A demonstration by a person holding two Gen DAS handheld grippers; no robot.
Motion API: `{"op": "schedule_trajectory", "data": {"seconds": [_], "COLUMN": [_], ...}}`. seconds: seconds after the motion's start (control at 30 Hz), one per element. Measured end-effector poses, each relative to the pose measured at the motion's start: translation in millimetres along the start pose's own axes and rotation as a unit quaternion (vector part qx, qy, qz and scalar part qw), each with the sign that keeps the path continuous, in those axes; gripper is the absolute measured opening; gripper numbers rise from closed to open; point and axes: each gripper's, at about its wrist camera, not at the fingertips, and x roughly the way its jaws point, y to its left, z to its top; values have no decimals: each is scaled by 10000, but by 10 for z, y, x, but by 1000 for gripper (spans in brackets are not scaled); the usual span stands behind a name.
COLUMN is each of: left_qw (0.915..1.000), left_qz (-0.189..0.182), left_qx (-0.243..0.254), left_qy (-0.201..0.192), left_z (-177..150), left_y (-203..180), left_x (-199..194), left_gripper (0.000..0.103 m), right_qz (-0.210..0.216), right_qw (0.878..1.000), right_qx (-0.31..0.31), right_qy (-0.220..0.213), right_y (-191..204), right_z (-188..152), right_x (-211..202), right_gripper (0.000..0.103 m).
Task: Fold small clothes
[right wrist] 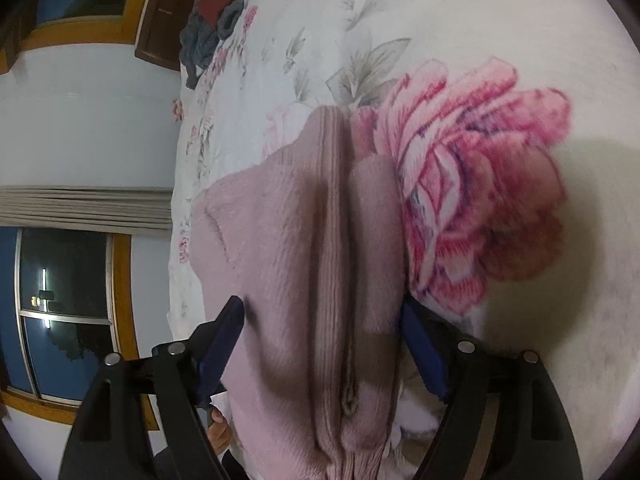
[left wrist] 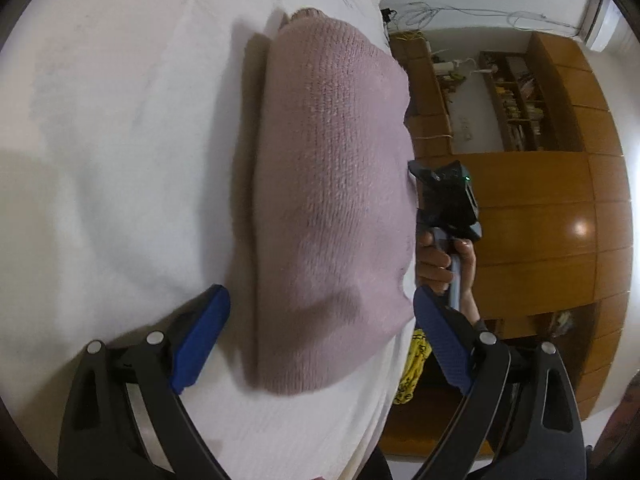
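Note:
A folded pink knit sweater (left wrist: 332,184) lies on the white bed sheet (left wrist: 120,160), close to the bed's edge. My left gripper (left wrist: 320,320) is open, its blue pads (left wrist: 200,336) straddling the near end of the sweater. In the left wrist view the right gripper (left wrist: 444,196), held by a hand (left wrist: 436,264), sits at the sweater's far side by the bed edge. In the right wrist view the sweater (right wrist: 304,280) shows its ribbed hem running down the middle. The right gripper (right wrist: 324,320) is open wide, one blue pad (right wrist: 224,344) on each side of the folded knit.
The bedspread carries a large pink flower print (right wrist: 480,200). A pile of dark red and grey clothes (right wrist: 212,12) lies at the far end of the bed. A wooden wardrobe (left wrist: 540,220), shelves and a yellow item (left wrist: 414,364) lie beyond the bed edge. Windows (right wrist: 64,300) are on the wall.

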Motion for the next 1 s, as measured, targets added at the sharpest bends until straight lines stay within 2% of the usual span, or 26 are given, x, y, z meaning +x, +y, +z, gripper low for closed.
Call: {"op": "schedule_trajectory", "data": {"seconds": [0.13,0.23,0.27,0.3,0.33,0.4,0.47,0.57,0.8,0.9,1.0], "left_qw": [9992,9978,9976,9973,9966,9957,9944,9942,9929,9919,9920], "left_qz": [-30,113,192,305,430,526,669,739,859,927,1019], "left_qx": [211,278,245,154,91,71,163,263,587,746,691], "left_qy": [340,591,621,657,699,759,802,742,574,445,279], "left_z": [11,76,27,29,44,76,94,84,-73,-273,-592], "left_y": [-83,-205,-179,-177,-185,-215,-306,-433,-799,-939,-909], "left_x": [235,472,469,505,540,569,564,466,65,-244,-620], "left_gripper": [91,88,77,69,57,47,36,31,29,28,28], "right_qz": [111,146,91,31,-30,-40,-56,33,232,441,707], "right_qw": [9999,9996,9995,9994,9993,9991,9988,9982,9958,9952,9939], "right_qx": [-92,-240,-283,-328,-363,-415,-463,-493,-712,-732,-818], "right_qy": [36,86,82,77,42,-62,-176,-332,-536,-469,-225], "right_y": [52,126,129,142,154,203,253,340,908,1119,1343], "right_z": [43,28,5,-8,-21,-30,-60,-156,-469,-696,-1026], "right_x": [70,135,130,143,156,149,111,0,-167,-152,24], "right_gripper": [82,82,80,71,58,51,48,45,45,45,45]}}
